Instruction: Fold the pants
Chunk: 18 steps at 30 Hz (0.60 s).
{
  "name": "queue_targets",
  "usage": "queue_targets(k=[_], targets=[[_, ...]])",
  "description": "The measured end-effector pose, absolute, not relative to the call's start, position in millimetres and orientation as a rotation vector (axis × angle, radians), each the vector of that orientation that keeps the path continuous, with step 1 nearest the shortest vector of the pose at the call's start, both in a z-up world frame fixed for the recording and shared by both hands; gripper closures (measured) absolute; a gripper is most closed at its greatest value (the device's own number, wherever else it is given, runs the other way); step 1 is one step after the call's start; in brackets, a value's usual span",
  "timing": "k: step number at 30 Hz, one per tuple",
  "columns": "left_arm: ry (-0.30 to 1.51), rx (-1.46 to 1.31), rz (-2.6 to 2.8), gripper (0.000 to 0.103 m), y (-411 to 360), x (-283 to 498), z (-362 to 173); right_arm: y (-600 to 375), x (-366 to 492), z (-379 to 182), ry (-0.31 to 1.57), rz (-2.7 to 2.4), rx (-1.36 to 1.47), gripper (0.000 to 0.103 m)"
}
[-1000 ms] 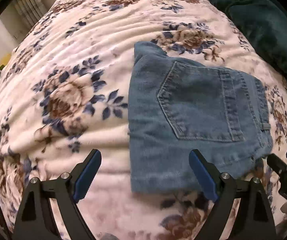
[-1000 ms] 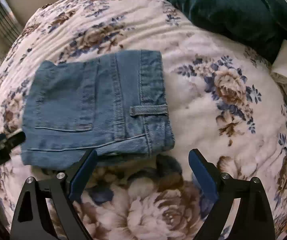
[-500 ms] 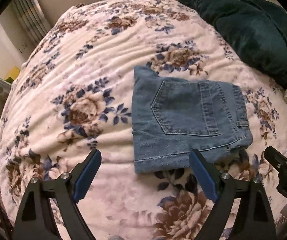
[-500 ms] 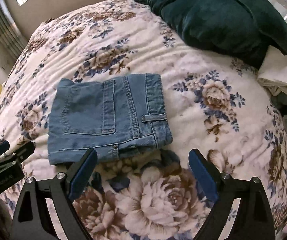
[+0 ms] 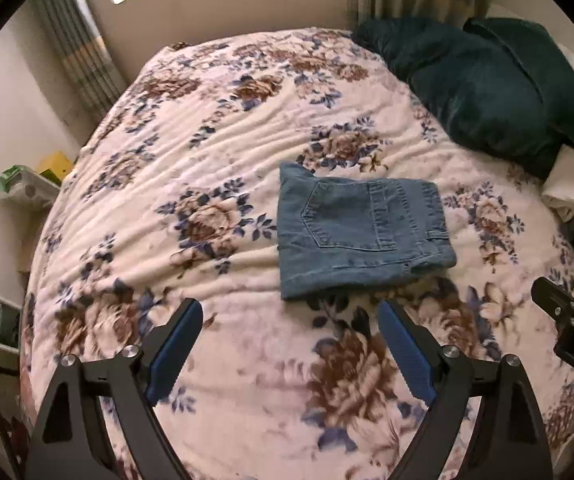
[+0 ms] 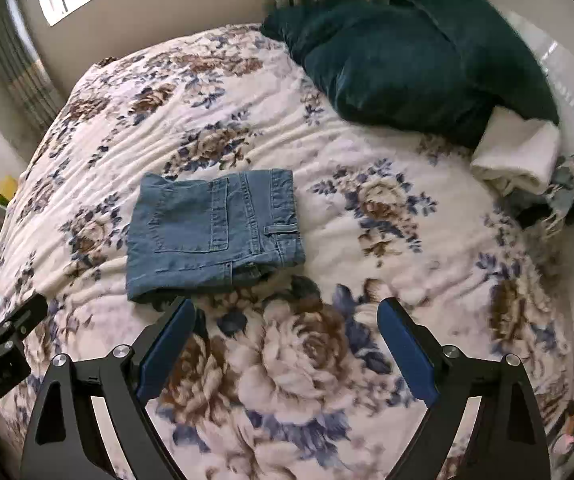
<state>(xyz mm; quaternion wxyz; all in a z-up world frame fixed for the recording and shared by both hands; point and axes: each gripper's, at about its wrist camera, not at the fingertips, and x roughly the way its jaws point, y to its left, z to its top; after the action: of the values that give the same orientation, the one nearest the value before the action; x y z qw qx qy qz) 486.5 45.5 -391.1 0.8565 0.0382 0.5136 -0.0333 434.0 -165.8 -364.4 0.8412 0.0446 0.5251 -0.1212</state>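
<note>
Both grippers spread wide above the bed, holding nothing.

Left gripper (image 5: 289, 314) and right gripper (image 6: 285, 312) hover over the pink floral fleece blanket (image 5: 215, 152); beyond them lie the folded blue denim pants (image 6: 211, 226), then the dark teal velvet pillows (image 6: 407, 60).

The inner layers of the folded jeans (image 5: 361, 236) are covered by the top panel, so how many layers lie beneath cannot be told. In the left wrist view the right gripper (image 5: 567, 296) is cut off by the frame's right edge, its lettering broken after "DA". In the right wrist view the left gripper (image 6: 5, 308) is clipped at the left edge, and its jaw gap cannot be judged there. The white cloth (image 6: 517, 158) is partly tucked under the dark green pillow (image 6: 407, 60). The grey fringed fabric (image 6: 563, 200) is bunched and unreadable. The floral bedspread (image 6: 287, 360) is smeared near the lower rim.
</note>
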Motion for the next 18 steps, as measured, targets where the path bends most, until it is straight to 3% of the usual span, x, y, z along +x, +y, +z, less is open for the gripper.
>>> queue_targets(k=[18], targets=[[0.922,0.057,-0.048,0.013,56,324,-225,-141,253,-160,0.943,-0.194,0.029,0.008]])
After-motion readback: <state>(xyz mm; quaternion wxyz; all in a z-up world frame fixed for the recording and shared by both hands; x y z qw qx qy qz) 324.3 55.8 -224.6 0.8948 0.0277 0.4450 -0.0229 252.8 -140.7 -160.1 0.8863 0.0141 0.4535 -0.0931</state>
